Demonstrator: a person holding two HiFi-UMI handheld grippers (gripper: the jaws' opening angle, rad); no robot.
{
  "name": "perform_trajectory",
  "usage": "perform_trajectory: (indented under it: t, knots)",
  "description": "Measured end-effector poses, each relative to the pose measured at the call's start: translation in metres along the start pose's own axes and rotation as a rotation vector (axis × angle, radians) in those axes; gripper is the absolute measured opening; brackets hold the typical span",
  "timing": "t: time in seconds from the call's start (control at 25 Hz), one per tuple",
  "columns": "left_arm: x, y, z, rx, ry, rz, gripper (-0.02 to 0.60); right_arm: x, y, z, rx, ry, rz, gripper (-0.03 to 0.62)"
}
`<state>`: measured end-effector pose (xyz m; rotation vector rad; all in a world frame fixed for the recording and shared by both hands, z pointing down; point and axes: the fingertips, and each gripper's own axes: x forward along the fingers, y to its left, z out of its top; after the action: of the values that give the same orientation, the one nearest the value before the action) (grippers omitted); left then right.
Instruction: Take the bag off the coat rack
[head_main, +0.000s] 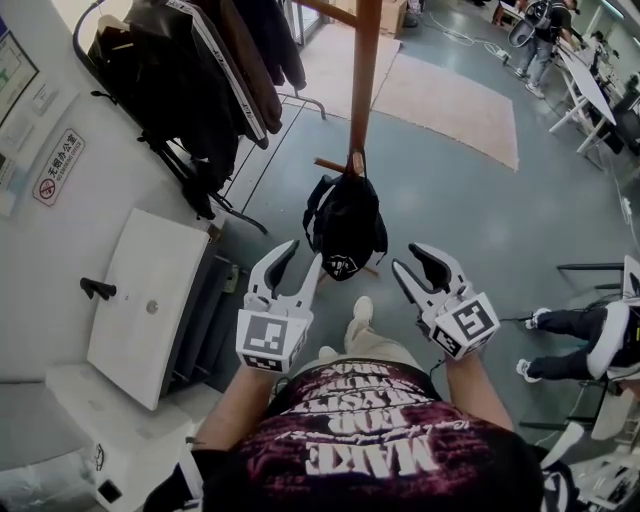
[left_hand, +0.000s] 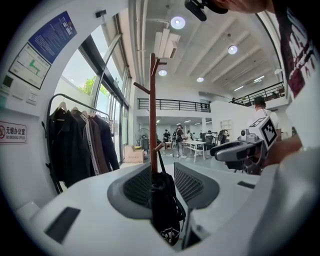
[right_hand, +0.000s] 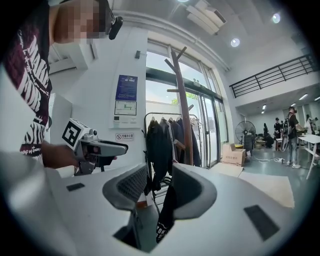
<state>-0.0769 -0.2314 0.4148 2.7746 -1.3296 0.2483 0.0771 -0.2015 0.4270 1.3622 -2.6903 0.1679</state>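
**Head view.** Black bag (head_main: 345, 225), hanging from low peg of coat rack (head_main: 365, 80); not yet gripped or lifted. Left gripper (head_main: 300, 265) and right gripper (head_main: 418, 265) close by, 1 on either side. Wall sign (head_main: 58, 165): no-smoking mark, Chinese characters. Shirt (head_main: 375, 455): "MAKE", upside down. White logo on bag, illegible.

**Left gripper view.** Fingers (left_hand: 142, 187) apart, clamped on nothing; bag framed in the gap, ahead.

**Right gripper view.** Fingers (right_hand: 130, 187) apart, empty; bag's lower part visible between them, farther off. Whole task judged outstanding: reach, grip, unhook.
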Motion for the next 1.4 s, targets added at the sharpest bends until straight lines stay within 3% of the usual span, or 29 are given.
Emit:
perform_trajectory:
  t: [0.64,1.4]
  knots:
    - [0.074,0.023,0.001,-0.016,0.015,0.011,0.143,0.060,-0.056,-0.003,0.003,0.040,0.068,0.166]
    - [0.164,0.040,-0.042,-0.006,0.106,-0.011,0.143,0.133,-0.102,-0.047,0.014,0.134,0.131,0.164]
